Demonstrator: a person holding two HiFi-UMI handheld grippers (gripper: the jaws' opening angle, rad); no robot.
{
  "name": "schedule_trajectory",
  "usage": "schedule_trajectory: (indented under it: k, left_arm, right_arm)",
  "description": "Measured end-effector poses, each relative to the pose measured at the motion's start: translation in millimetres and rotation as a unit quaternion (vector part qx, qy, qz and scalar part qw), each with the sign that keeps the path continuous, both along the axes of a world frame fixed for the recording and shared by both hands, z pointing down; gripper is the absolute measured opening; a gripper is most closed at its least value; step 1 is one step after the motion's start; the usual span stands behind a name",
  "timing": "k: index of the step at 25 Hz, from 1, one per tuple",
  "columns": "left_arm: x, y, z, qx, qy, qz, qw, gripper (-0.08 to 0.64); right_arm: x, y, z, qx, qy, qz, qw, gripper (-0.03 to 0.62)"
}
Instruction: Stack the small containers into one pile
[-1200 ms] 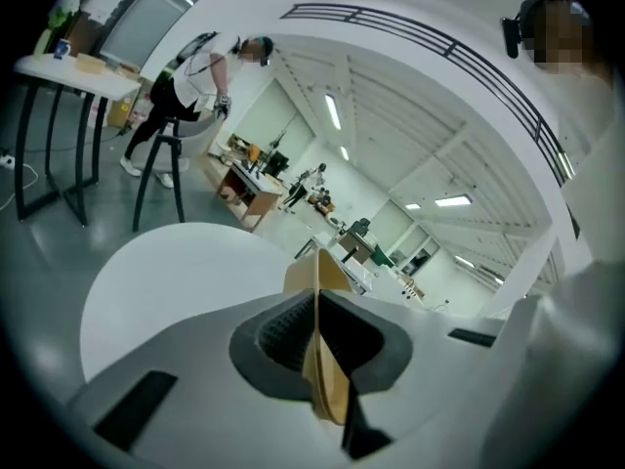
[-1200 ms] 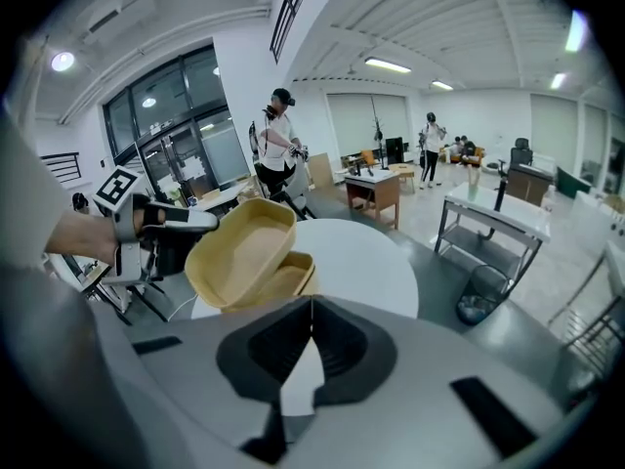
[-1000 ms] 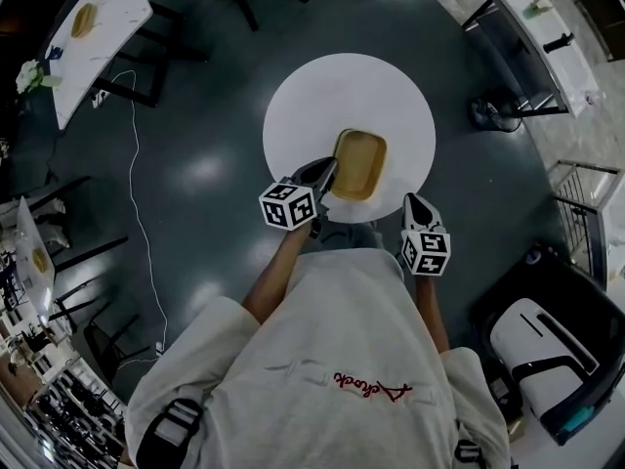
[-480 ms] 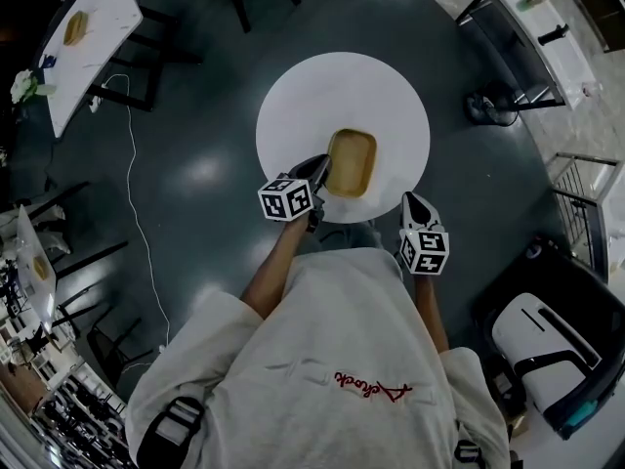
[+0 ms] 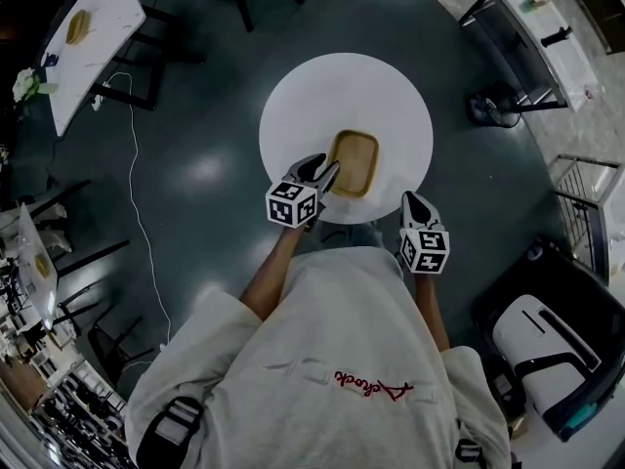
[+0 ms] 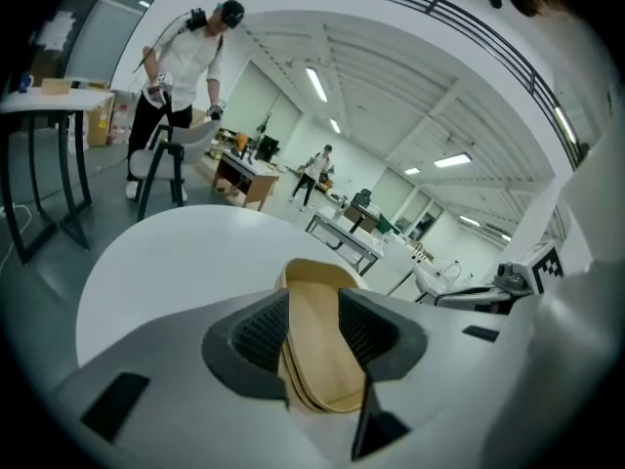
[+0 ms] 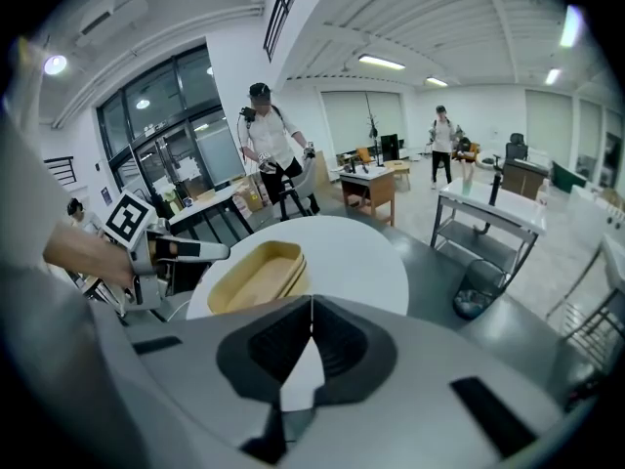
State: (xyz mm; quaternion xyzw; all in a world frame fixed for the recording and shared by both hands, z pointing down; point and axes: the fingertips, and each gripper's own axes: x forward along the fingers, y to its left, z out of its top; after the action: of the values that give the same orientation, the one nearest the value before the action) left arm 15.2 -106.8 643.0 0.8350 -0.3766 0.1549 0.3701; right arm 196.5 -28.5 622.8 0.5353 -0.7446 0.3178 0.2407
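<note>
A pile of tan, shallow containers (image 5: 354,162) nested into one another rests on the round white table (image 5: 342,96), toward its near edge. My left gripper (image 5: 322,171) is at the pile's near left rim and its jaws are opening. In the left gripper view the rim of the pile (image 6: 317,296) stands between the two fingers (image 6: 262,332), and the pads stand apart without pressing on it. My right gripper (image 5: 415,201) hovers by the table's near right edge, shut and empty. The right gripper view shows the pile (image 7: 256,277) and the left gripper (image 7: 186,250) beside it.
Dark floor surrounds the table. A long white table (image 5: 93,27) with chairs stands at the far left and a metal trolley (image 5: 532,37) at the far right. A cable (image 5: 137,193) trails on the floor. People (image 7: 273,149) stand further back in the room.
The left gripper's jaws have gone from closed on the pile's rim to spread apart. The pile stays on the table. The right gripper has not moved.
</note>
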Motion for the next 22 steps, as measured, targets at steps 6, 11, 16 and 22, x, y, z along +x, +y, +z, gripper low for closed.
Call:
schedule_trajectory:
  k: [6,11,16,22]
  left_arm:
    - [-6.7,-5.6,-14.2,0.036,-0.020,0.001,0.9992,0.141]
    - [2.3,-9.5,-37.6,0.064,-0.014,0.017,0.9977,0.049]
    - [16.4,-5.7,-57.7,0.085,-0.009,0.034,0.9958,0.014]
    - [26.3,4.4,-90.5,0.136,-0.031,0.030,0.9897,0.011]
  right_arm:
    - [-4.0,-3.8,-2.6,0.008,-0.008,-0.005,1.000,0.021]
    - [-3.8,-12.9,-11.8,0.027,-0.014,-0.011,0.999,0.021]
    - [-1.5,-33.5,-37.7,0.075,-0.009,-0.032,0.997,0.021]
    - [-2.5,-59.2,-86.7,0.153,-0.014,-0.076,0.985,0.020]
